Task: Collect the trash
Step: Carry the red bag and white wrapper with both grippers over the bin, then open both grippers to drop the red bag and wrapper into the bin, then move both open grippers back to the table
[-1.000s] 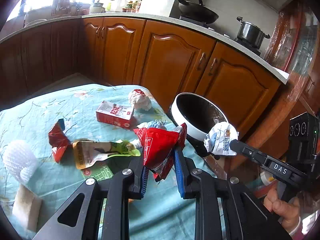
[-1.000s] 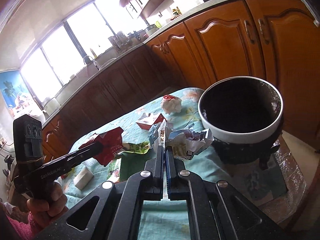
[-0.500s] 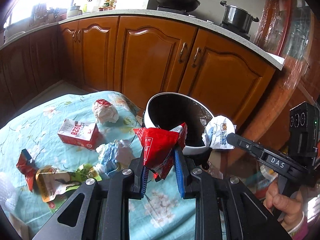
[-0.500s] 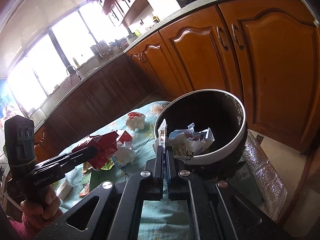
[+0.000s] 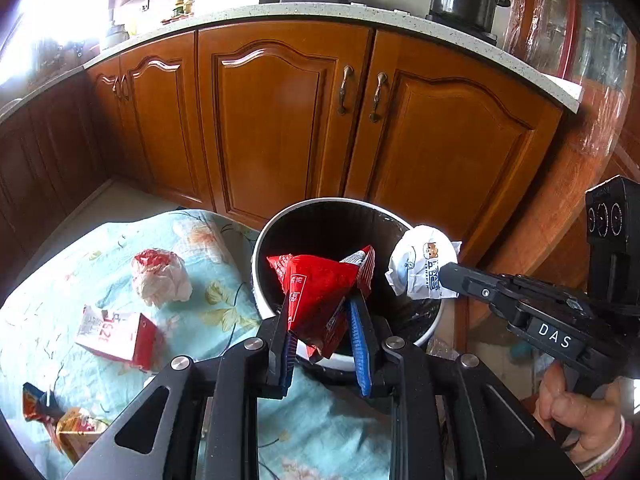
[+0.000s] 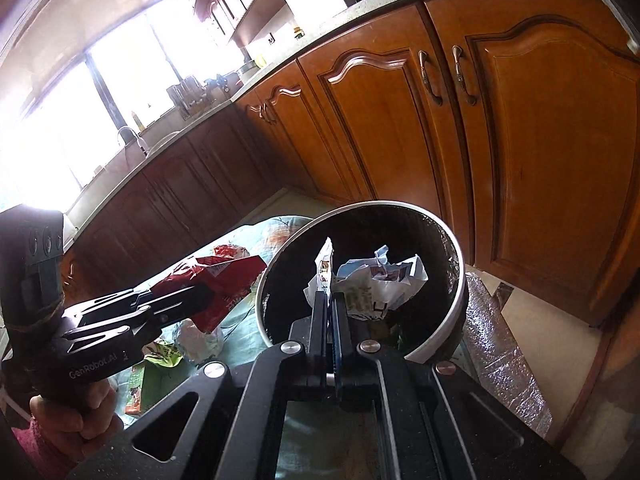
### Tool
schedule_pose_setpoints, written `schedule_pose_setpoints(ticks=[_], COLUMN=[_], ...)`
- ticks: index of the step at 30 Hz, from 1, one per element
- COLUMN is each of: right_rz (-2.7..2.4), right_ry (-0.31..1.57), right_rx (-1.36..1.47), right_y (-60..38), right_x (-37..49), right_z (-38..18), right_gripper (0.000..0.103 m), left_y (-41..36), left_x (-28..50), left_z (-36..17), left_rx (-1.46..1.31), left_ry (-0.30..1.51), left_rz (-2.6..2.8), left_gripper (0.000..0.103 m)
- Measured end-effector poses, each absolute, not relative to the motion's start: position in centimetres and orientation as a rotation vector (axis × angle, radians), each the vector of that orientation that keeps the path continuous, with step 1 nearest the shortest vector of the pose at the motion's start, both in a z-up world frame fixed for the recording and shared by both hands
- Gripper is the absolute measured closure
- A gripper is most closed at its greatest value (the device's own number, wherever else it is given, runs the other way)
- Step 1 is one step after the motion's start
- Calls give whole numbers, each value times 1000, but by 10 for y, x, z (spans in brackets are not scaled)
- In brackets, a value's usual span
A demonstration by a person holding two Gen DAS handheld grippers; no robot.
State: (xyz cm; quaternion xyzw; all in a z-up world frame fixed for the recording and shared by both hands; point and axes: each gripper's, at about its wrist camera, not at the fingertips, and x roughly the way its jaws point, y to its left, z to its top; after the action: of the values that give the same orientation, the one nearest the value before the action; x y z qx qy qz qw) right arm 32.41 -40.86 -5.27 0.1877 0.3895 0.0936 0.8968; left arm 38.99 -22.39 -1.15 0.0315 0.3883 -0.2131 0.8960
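My left gripper (image 5: 323, 312) is shut on a red snack wrapper (image 5: 320, 284), held over the near rim of the white-rimmed black bin (image 5: 264, 240). My right gripper (image 6: 330, 300) is shut on a crumpled white wrapper (image 6: 372, 284), which hangs above the mouth of the bin (image 6: 452, 240). In the left wrist view the right gripper (image 5: 448, 276) comes in from the right with the white wrapper (image 5: 420, 268) at the bin's right rim. In the right wrist view the left gripper (image 6: 200, 292) reaches from the left with the red wrapper (image 6: 224, 280) just outside the rim.
On the floral tablecloth (image 5: 208, 292) lie a red-and-white carton (image 5: 116, 336), a crumpled white-red ball (image 5: 160, 276) and an orange wrapper (image 5: 68, 424). Wooden cabinets (image 5: 280, 120) stand close behind the bin. A hand (image 5: 580, 408) grips each tool.
Both grippers have travelled toward the bin with their wrappers. The red wrapper now hangs over the bin's rim and the white wrapper is over its mouth; the table litter has slid left in view.
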Motion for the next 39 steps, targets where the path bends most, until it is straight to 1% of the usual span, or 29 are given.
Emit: schedule_pose_setpoints(ticks=[9, 11, 12, 13, 15, 17, 18, 19, 23, 24, 25, 26, 27, 28, 30, 39], right_rz=[192, 189, 188, 189, 188, 189, 186, 182, 174, 176, 175, 171, 167, 165, 168, 198], right_ry=[844, 854, 860, 864, 874, 880, 878, 873, 855, 846, 837, 826, 810, 796, 786, 802], right_rx=[374, 372, 374, 378, 389, 410, 416, 419, 437, 444, 451, 457, 464, 470, 480, 536], right_y=[-419, -420, -421, -422, -424, -427, -429, -430, -430, -430, -429, -428, -426, -424, -418, -384], right_x=[345, 347, 347, 348, 350, 349, 349, 347, 339, 336, 333, 329, 323, 318, 309, 273], right_z=[-66, -69, -72, -73, -76, -79, -79, -79, -75, -74, -73, -71, -70, -68, -66, -68], right_gripper=[101, 101, 99, 96, 93, 84, 74, 66, 62, 55, 39, 29, 16, 13, 13, 12], left_y=[-250, -255, -257, -258, -259, -256, -255, -252, -244, -240, -235, -231, -225, -220, -209, -152], left_x=[425, 429, 430, 429, 428, 426, 424, 422, 409, 404, 400, 394, 388, 381, 365, 307], left_z=[-31, -36, -38, -40, -42, -44, -44, -44, -40, -40, -39, -39, -39, -40, -42, -48], left_rx=[99, 109, 110, 110, 105, 96, 91, 85, 54, 45, 32, 17, 1, -12, -36, -122], left_ry=[841, 851, 856, 856, 856, 856, 856, 856, 841, 837, 832, 826, 820, 814, 809, 833], left_rz=[-443, -439, -439, -436, -427, -423, -424, -424, -419, -413, -409, -404, -395, -384, -371, -300], left_gripper=[79, 75, 70, 64, 52, 50, 50, 49, 46, 42, 39, 39, 38, 36, 33, 30])
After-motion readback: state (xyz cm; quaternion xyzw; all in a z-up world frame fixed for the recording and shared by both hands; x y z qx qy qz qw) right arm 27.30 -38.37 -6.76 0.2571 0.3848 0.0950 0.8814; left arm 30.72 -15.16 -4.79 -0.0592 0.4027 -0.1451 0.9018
